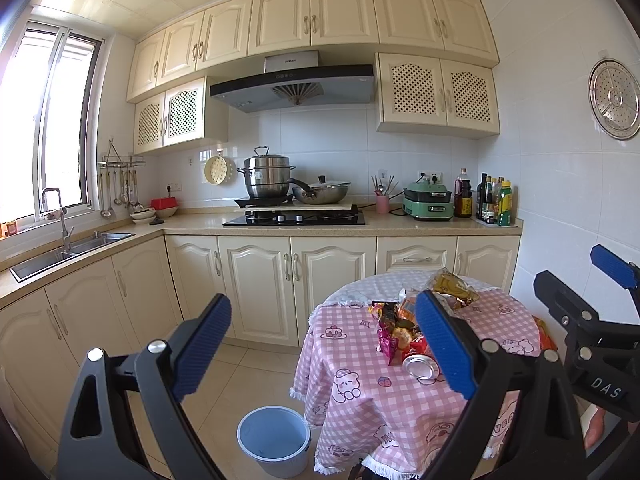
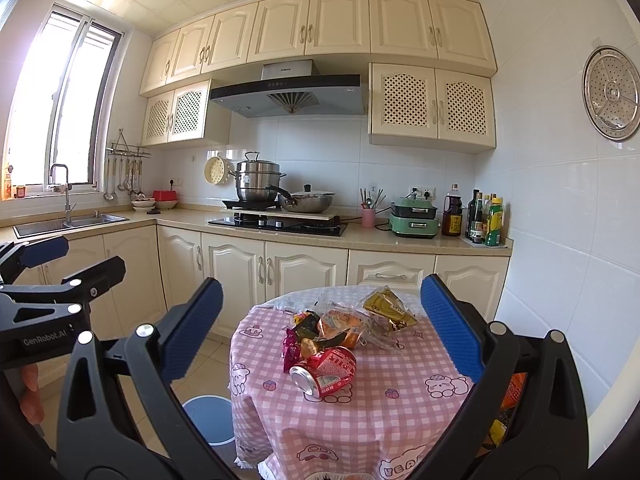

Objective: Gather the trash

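Note:
A pile of trash lies on a round table with a pink checked cloth (image 2: 360,412): a red drink can (image 2: 326,370) on its side, crumpled snack wrappers (image 2: 340,326) and a gold wrapper (image 2: 390,308). The can (image 1: 420,364) and wrappers (image 1: 394,328) also show in the left wrist view. A pale blue bin (image 1: 274,442) stands on the floor left of the table; it also shows in the right wrist view (image 2: 210,418). My left gripper (image 1: 324,346) is open and empty, held above the floor and table edge. My right gripper (image 2: 320,328) is open and empty, held above the near side of the trash.
Cream kitchen cabinets (image 2: 240,268) run behind the table, with a hob, pots (image 2: 260,184) and bottles (image 2: 486,220) on the counter. A sink (image 1: 68,248) is at the left. A white tiled wall (image 2: 560,260) is close on the table's right.

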`<state>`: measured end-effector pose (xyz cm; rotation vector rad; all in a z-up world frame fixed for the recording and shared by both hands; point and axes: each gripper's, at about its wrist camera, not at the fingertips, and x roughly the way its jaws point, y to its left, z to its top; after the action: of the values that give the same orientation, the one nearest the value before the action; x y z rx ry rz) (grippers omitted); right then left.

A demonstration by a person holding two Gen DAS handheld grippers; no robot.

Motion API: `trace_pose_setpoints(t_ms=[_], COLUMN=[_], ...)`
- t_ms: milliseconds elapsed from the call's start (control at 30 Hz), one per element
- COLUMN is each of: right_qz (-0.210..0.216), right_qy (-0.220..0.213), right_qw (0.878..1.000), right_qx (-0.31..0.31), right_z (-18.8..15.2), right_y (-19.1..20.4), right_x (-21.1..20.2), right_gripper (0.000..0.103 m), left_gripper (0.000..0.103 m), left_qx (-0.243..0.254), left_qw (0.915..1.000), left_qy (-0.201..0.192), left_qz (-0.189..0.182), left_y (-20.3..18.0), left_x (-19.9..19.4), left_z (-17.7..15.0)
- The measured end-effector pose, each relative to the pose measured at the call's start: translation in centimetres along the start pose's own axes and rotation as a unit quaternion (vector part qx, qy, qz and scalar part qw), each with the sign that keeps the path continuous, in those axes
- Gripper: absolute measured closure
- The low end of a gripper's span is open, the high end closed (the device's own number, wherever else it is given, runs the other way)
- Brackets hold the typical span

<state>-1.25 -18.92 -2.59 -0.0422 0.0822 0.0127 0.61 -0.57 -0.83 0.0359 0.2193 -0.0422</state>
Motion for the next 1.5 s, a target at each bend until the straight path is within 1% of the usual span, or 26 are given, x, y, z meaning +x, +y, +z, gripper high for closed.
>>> trace_pose_setpoints(t_ms=[500, 667, 800, 967, 1100, 1167, 1267, 1300, 1367, 1433, 1500], right_qz=[0.003, 0.004, -0.003, -0.020, -0.031, -0.034, -0.040, -0.043, -0.049, -0.056, -0.062], right_qy=[0.014, 0.025, 0.042, 0.088, 0.136, 0.158, 0.183, 0.190, 0.202, 0.213, 0.222], right_qw=[1.000, 1.000, 0.999, 0.996, 0.989, 0.985, 0.979, 0.977, 0.974, 0.969, 0.965], right_qx=[-0.004, 0.003, 0.009, 0.027, 0.049, 0.061, 0.077, 0.082, 0.095, 0.109, 0.123], right_z=[-0.4, -0.5, -1.3, -3.4, -5.5, -6.7, -8.3, -8.7, -9.6, -10.6, -11.4], right_y=[0.1, -0.4, -0.9, -2.6, -4.3, -5.2, -6.5, -7.1, -8.3, -9.6, -10.7], right_x=[0.8, 1.3, 2.8, 5.9, 9.0, 10.5, 12.5, 13.0, 14.2, 15.1, 15.9], right_gripper=[0.006, 0.006, 0.006, 0.006, 0.006, 0.006, 0.006, 0.006, 0.006, 0.006, 0.006], left_gripper=[0.012, 0.012, 0.012, 0.012, 0.012, 0.012, 0.012, 0.012, 0.012, 0.012, 0.012], left_qx=[0.001, 0.001, 0.006, 0.012, 0.015, 0.013, 0.013, 0.014, 0.010, 0.004, 0.000], left_qw=[1.0000, 0.9998, 0.9993, 0.9959, 0.9893, 0.9835, 0.9756, 0.9708, 0.9646, 0.9535, 0.9453], left_qy=[0.008, 0.018, 0.037, 0.090, 0.145, 0.178, 0.212, 0.229, 0.247, 0.271, 0.289], left_qz=[-0.002, 0.001, 0.006, 0.006, -0.010, -0.029, -0.053, -0.068, -0.092, -0.131, -0.152], left_y=[0.2, 0.3, 0.2, 0.2, -0.2, -0.6, -1.9, -2.5, -3.6, -5.1, -6.4], left_x=[0.5, 1.4, 2.9, 6.6, 10.3, 12.5, 15.4, 16.6, 18.3, 20.3, 22.1], left_z=[-0.1, -0.5, -1.1, -3.1, -4.9, -6.1, -7.4, -7.9, -8.5, -9.0, -9.2])
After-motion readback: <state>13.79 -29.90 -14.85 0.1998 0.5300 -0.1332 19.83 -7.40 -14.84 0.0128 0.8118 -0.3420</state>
